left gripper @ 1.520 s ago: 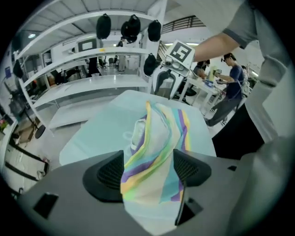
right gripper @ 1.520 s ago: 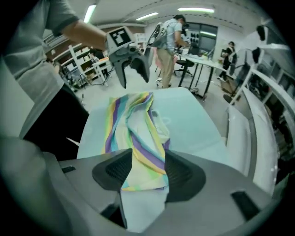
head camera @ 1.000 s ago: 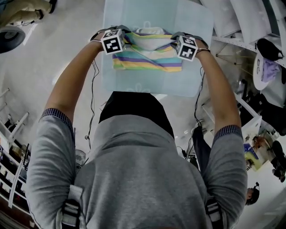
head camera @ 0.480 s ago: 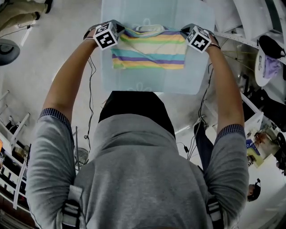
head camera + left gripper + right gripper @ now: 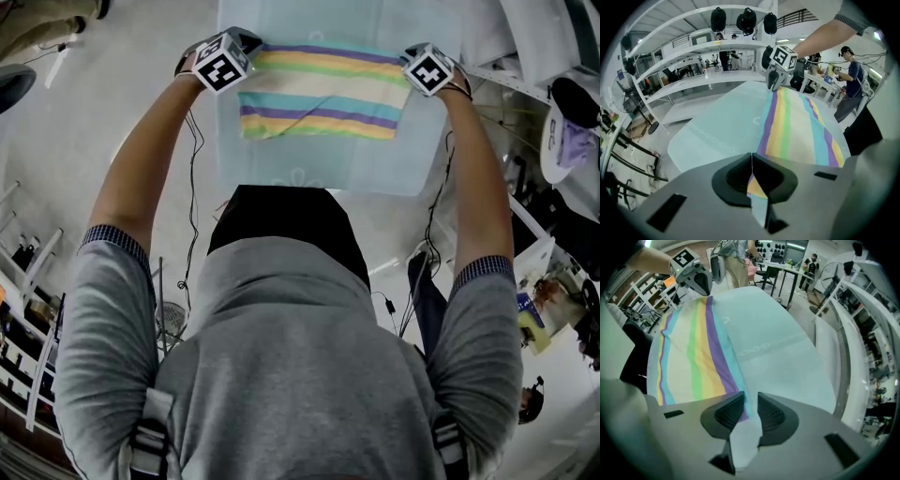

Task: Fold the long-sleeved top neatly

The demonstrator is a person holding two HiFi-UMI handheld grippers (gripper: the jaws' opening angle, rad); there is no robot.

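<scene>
Left gripper [image 5: 751,159] clenches the striped top [image 5: 323,94]; right gripper [image 5: 751,401], jaws just opening, loosely straddles its edge, so a one-sided tug could skew it.

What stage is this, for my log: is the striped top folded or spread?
Folded: the striped top is a compact rectangle on the table, no sleeves showing.

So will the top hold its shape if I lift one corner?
Probably not: the top lies flat with a wrinkle on the table, so it's likely floppy. Its corner pinches thin in the shut left gripper, suggesting light fabric. Pushed, it would likely bunch rather than slide whole.
</scene>
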